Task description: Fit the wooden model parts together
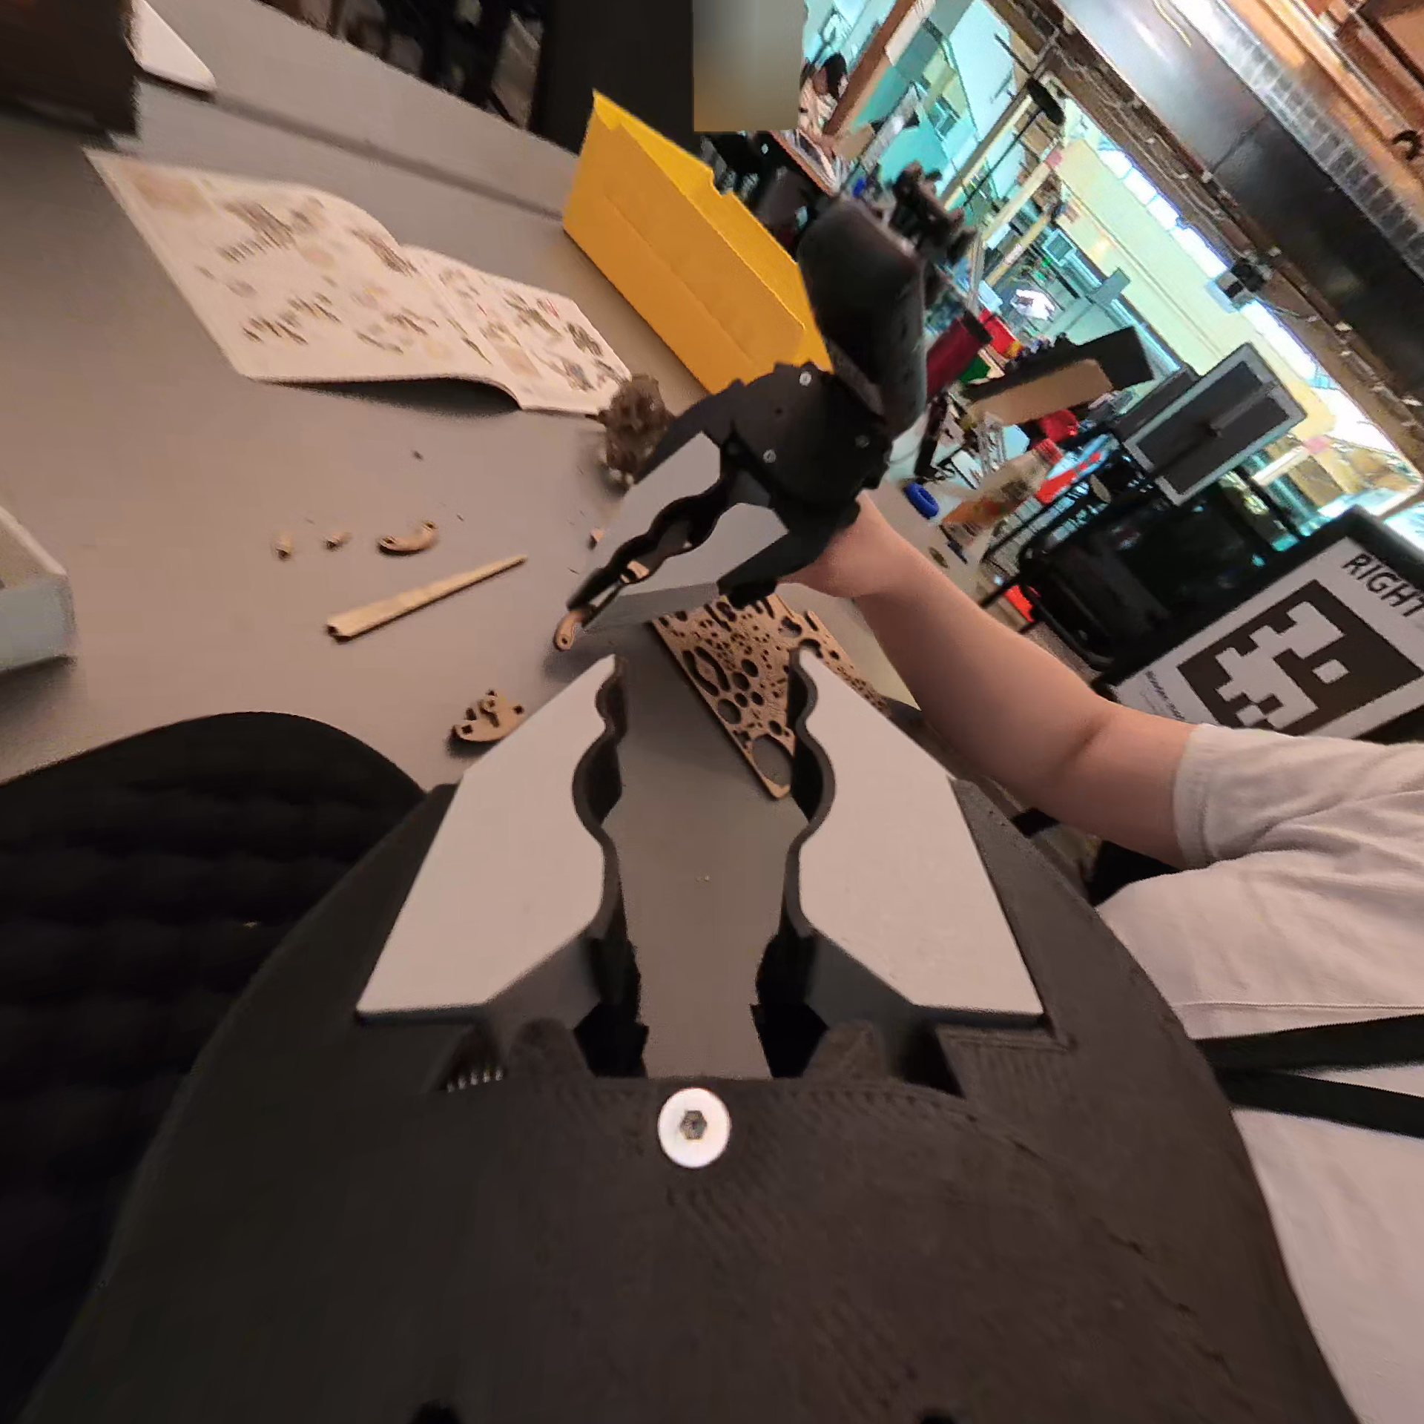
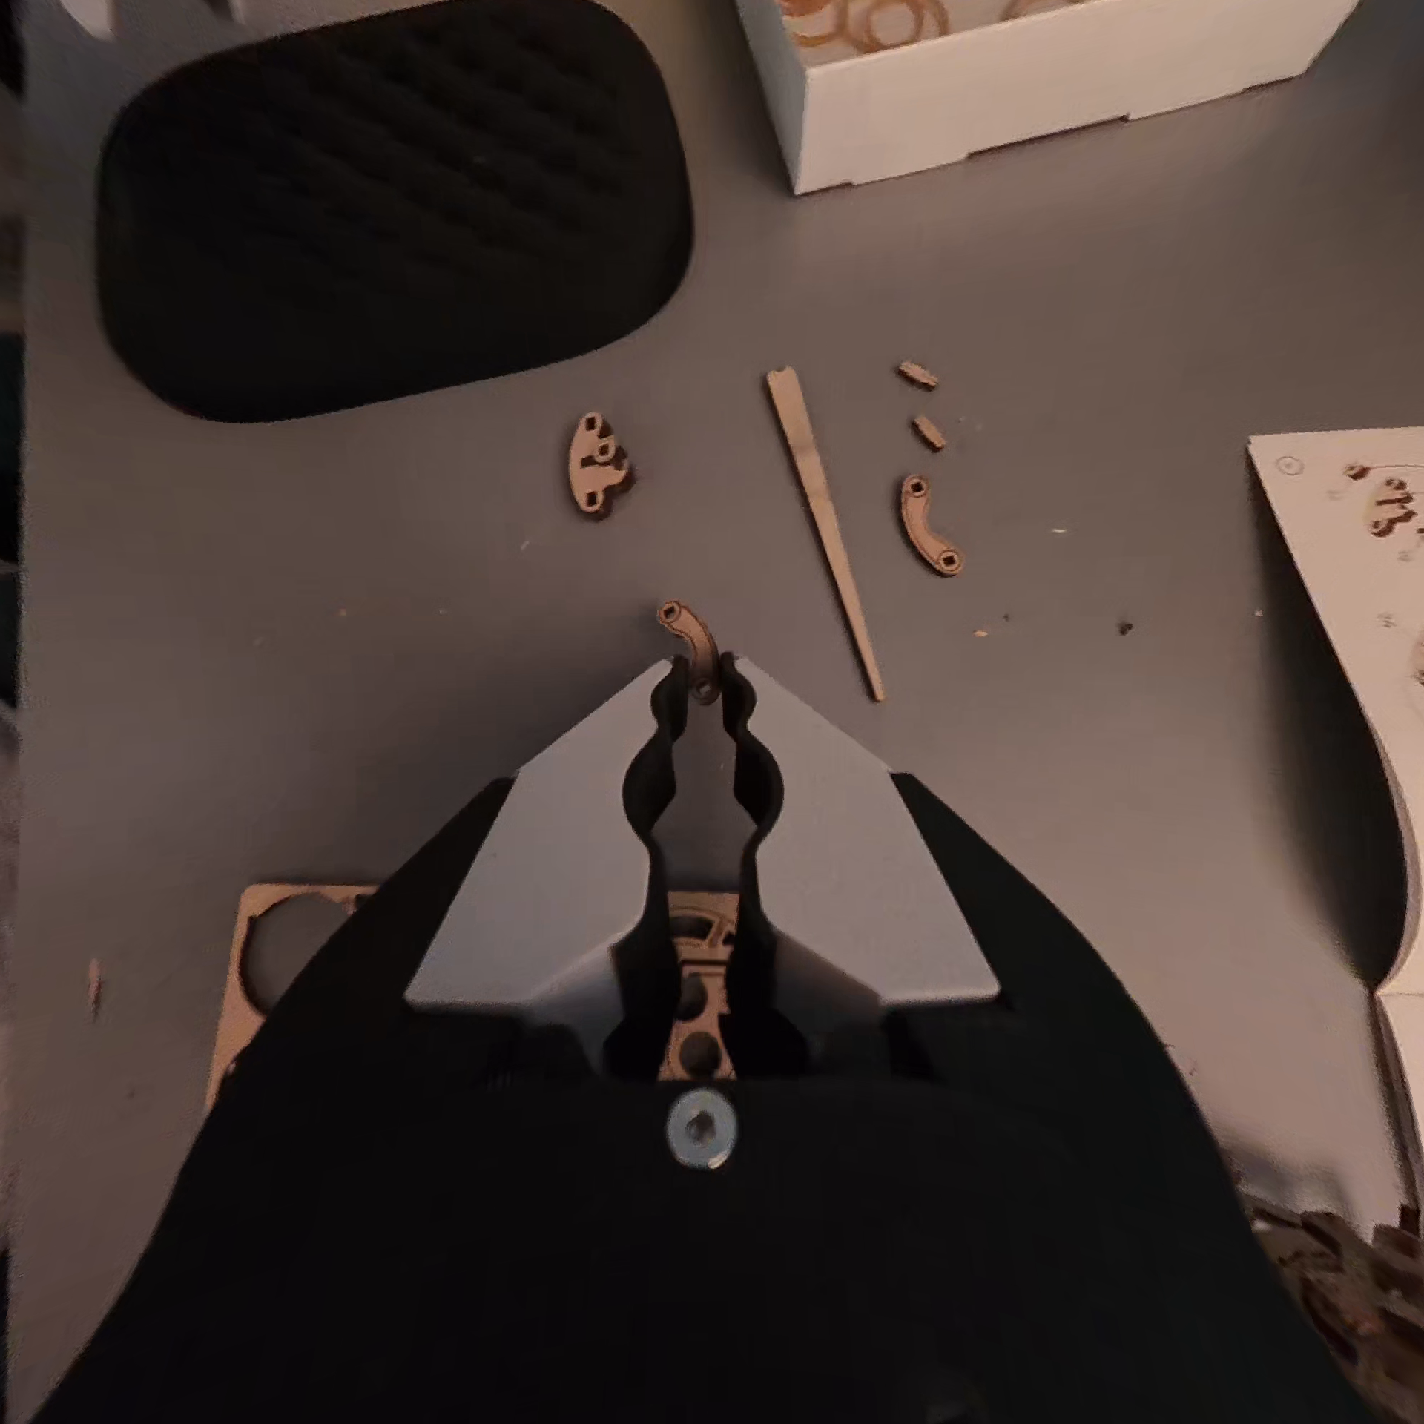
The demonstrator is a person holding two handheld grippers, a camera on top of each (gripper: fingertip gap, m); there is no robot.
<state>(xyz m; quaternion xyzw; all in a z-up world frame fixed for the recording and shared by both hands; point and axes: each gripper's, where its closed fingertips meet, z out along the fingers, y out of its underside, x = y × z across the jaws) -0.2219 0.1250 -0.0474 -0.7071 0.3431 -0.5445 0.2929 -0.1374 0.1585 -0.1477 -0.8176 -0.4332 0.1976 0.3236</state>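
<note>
A grey counter point(image 1: 231, 478) fills the foreground. Beyond its far edge lies a bright, cluttered workshop with black metal racks point(image 1: 1202, 431) and teal-lit walls point(image 1: 979, 85). A dark chair back point(image 1: 139, 886) stands beside it.

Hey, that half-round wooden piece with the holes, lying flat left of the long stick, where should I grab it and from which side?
Judging by its pose, come straight down on the half-round piece with the open left gripper. It lies flat on the table, so only its edges offer a hold: pinch across the narrow width, one finger on the straighter edge, one on the curved edge. The wooden stick lies well clear.
</note>
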